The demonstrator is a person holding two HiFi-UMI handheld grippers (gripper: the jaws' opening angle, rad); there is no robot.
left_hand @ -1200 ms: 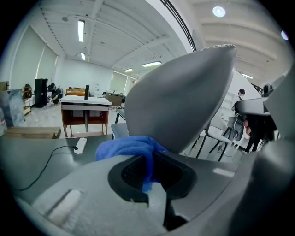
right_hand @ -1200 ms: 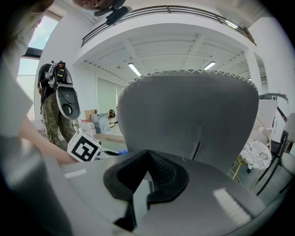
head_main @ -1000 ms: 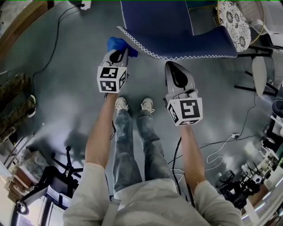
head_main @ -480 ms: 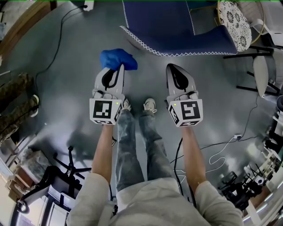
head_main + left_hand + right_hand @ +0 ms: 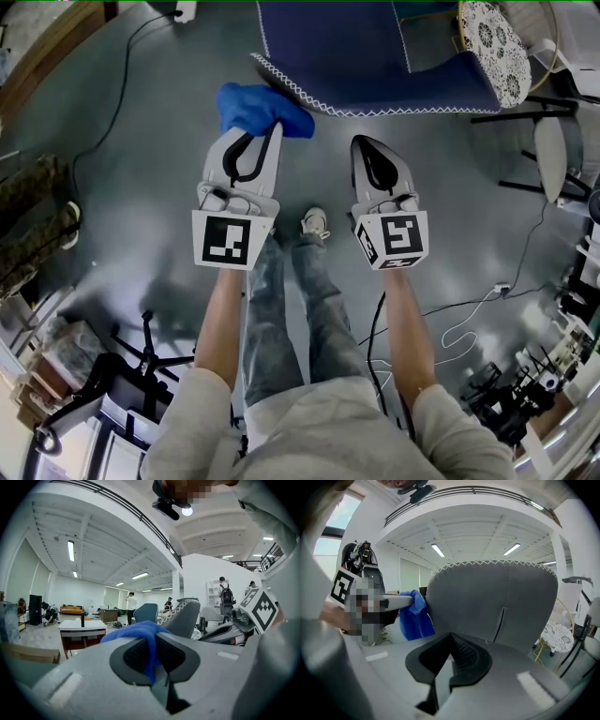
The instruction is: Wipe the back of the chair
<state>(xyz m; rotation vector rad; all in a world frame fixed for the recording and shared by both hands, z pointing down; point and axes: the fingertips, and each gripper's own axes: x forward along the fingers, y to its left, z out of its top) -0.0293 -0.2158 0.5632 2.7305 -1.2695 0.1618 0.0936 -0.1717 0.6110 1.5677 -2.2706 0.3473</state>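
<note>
Left tool [image 5: 263, 131] pinches a blue cloth [image 5: 253, 105] just beside the chair back [image 5: 356, 56], which the head view's top edge cuts off. Right tool [image 5: 367, 142] is closed on nothing.

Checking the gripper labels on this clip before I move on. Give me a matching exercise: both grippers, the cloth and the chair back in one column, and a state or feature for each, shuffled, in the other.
Things:
1. left gripper
2. right gripper
3. blue cloth
4. chair back

States or features:
A. white zigzag stitching along its edge
B. jaws together, nothing between them
C. shut on the cloth
D. pinched between two jaws, bunched up beyond them

Pairs: 1-C, 2-B, 3-D, 4-A
</note>
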